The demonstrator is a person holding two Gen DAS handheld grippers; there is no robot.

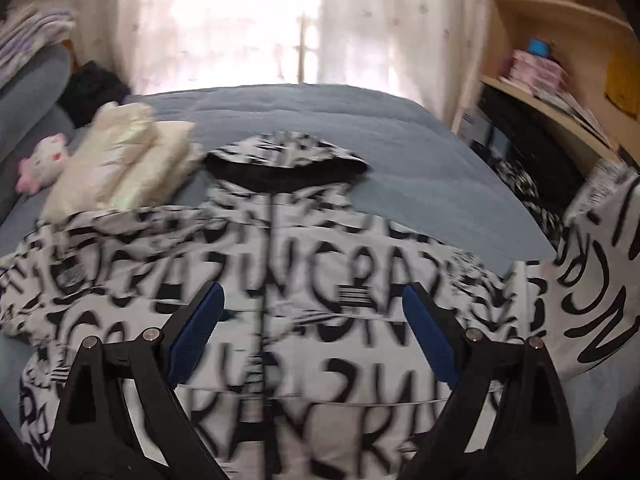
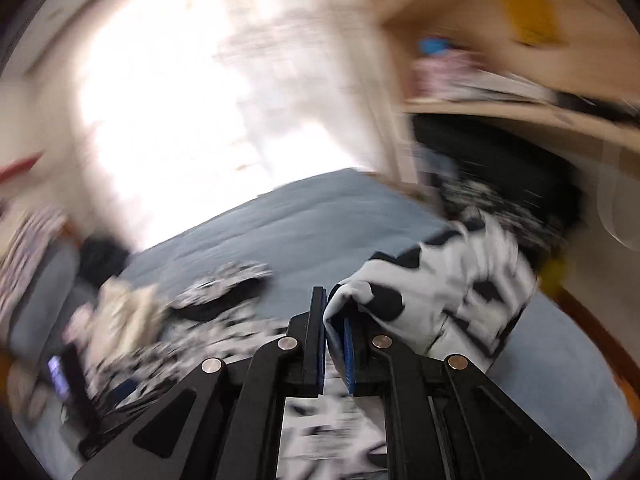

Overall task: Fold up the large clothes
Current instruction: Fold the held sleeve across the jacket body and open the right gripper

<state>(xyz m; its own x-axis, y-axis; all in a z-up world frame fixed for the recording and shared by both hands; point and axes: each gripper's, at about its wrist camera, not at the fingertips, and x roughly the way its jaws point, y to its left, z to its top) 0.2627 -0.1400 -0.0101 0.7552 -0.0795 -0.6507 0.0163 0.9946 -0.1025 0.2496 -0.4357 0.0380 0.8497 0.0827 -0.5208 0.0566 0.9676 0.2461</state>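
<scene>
left wrist view looked down a bed (image 1: 400, 152) covered in a blue-grey quilt, with a bright curtained window (image 1: 224, 20) past its far edge. the black-and-white lettered jacket (image 1: 280, 280) lay spread front-up across the near part of the bed, hood toward the window. the left gripper (image 1: 314, 320) hung over it with jaws wide and nothing between them. a cream folded garment (image 1: 120, 160) and a pink plush toy (image 1: 42, 164) sat to the left, wooden shelves (image 1: 560, 92) to the right. in the blurred right wrist view, the right gripper (image 2: 334, 320) was clamped narrow on a fold of the jacket's fabric, lifted off the quilt.
</scene>
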